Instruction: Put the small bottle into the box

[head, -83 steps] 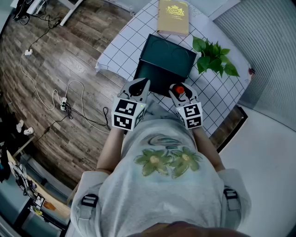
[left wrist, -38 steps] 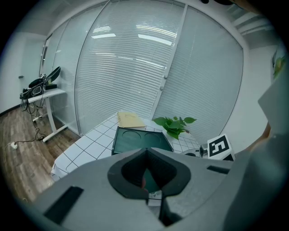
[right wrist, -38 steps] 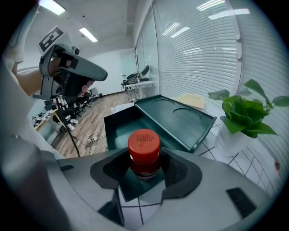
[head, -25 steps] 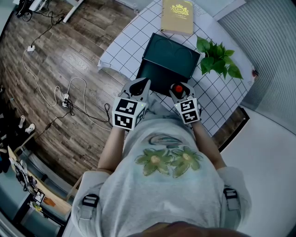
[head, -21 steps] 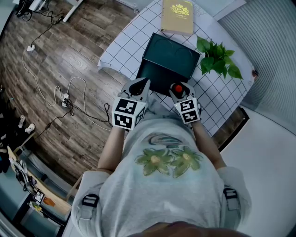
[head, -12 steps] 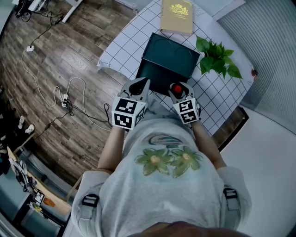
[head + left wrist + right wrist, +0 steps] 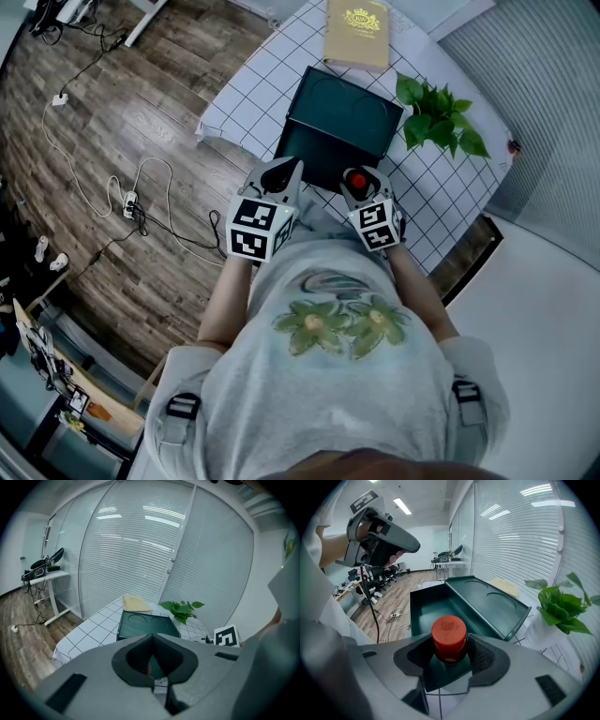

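right claw [image 7: 449, 645] clamped on small bottle [image 7: 448, 634], at box [image 7: 432, 607] near edge | left claw [image 7: 152, 636] together, empty | bottle body hidden below red cap

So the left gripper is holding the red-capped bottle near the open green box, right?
No, the right gripper holds the red-capped bottle near the open green box; the right gripper view shows its jaws clamped on it.

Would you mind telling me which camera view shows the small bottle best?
Right gripper view: the small bottle sits large between the right gripper's jaws. The head view shows it only as a red dot; the left gripper view misses it.
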A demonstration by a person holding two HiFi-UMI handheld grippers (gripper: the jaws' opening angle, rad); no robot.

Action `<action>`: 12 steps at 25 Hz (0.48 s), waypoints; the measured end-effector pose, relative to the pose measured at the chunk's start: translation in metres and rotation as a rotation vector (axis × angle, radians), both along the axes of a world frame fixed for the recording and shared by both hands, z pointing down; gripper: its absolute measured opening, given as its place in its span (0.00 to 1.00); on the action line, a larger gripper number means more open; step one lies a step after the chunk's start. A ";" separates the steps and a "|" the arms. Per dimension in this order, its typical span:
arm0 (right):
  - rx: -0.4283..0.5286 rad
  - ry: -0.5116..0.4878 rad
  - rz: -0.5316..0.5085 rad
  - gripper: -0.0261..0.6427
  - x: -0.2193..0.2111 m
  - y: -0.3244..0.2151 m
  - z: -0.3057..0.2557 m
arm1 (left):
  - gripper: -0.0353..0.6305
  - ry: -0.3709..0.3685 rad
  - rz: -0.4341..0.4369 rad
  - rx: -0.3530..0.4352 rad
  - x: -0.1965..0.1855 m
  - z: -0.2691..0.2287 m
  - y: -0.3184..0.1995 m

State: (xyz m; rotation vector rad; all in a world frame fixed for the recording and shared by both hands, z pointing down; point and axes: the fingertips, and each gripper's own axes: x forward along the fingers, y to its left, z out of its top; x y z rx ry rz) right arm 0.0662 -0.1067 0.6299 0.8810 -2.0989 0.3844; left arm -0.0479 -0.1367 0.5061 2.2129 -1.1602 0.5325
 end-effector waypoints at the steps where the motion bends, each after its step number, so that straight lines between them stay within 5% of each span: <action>1: 0.001 0.001 0.000 0.36 0.000 0.000 0.000 | 0.06 0.001 -0.001 0.000 0.000 0.000 0.000; 12: 0.053 -0.015 0.002 0.37 -0.002 -0.002 -0.017 | 0.06 0.008 -0.006 0.025 0.000 -0.009 0.002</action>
